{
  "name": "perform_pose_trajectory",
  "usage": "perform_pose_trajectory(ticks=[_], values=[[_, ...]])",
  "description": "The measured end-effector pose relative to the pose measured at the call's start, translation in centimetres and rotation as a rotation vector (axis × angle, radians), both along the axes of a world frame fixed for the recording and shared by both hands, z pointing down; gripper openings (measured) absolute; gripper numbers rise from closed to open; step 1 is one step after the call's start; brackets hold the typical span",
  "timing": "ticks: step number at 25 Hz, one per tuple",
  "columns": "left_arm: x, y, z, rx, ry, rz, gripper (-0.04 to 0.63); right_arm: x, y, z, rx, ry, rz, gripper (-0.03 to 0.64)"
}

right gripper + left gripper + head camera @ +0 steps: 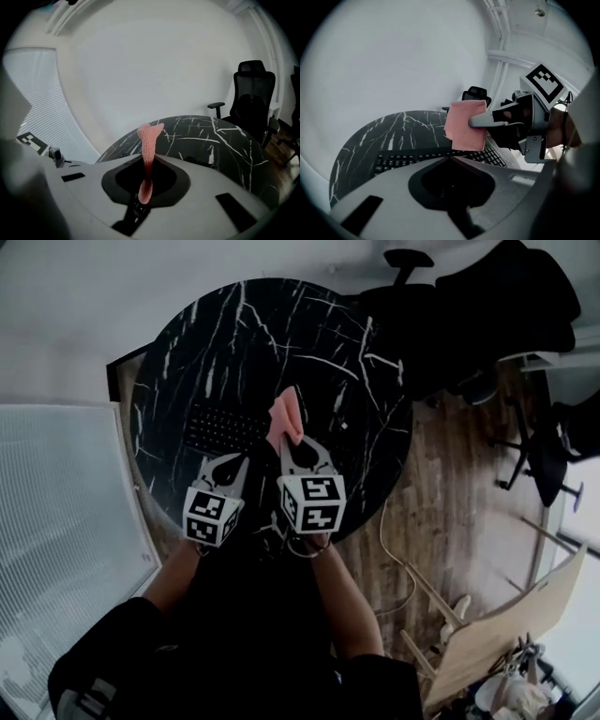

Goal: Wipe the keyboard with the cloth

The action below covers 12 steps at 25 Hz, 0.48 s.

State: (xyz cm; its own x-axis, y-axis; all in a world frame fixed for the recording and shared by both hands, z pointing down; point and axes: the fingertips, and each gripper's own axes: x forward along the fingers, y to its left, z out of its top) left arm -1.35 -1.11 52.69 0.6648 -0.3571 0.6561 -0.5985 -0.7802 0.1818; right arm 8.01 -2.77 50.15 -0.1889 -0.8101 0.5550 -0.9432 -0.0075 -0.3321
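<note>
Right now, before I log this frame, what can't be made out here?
- Keyboard: in the head view, its right end is hidden behind the cloth and right gripper.
- Cloth-to-keyboard contact: in the left gripper view the cloth overlaps the keys; touching or above, cannot tell.
- Key legends, any dirt: too small and dark in every view.
- Right gripper view: the gripper's own body hides nearly all the keyboard.

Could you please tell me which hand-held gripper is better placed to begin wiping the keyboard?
The right hand-held gripper: its jaws are shut on the pink cloth, held at the right end of the keyboard. The left hand-held gripper is shut with nothing between its jaws.
</note>
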Motion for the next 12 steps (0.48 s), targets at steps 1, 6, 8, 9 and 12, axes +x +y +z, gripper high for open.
perform_pose_trajectory(ticks=[1, 6, 8, 9, 12], values=[[-1.2, -0.6, -0.1, 0.002, 0.0, -0.024, -0.002, -1.3, -0.7, -0.1, 0.002, -0.003, -0.024, 0.006], [-6.7, -2.6, -0.4, 0.001, -0.006, -0.152, -0.002, -7.9, -3.5, -0.2, 0.003, -0.021, -0.164, 0.006], [-8.6, -3.1, -0.4, -0.002, -0.008, -0.19, -0.002, -10.2, -4.3, 0.0, -0.004, -0.025, -0.209, 0.006], [-9.4, -3.4, -0.4, -0.004, -0.008, -0.204, -0.001, -11.2, -4.7, 0.1, -0.008, -0.028, -0.224, 0.006], [-11.8, -4.6, -0.4, -0.008, -0.012, -0.244, -0.002, -13.9, -5.8, 0.4, -0.02, -0.039, -0.264, 0.006]])
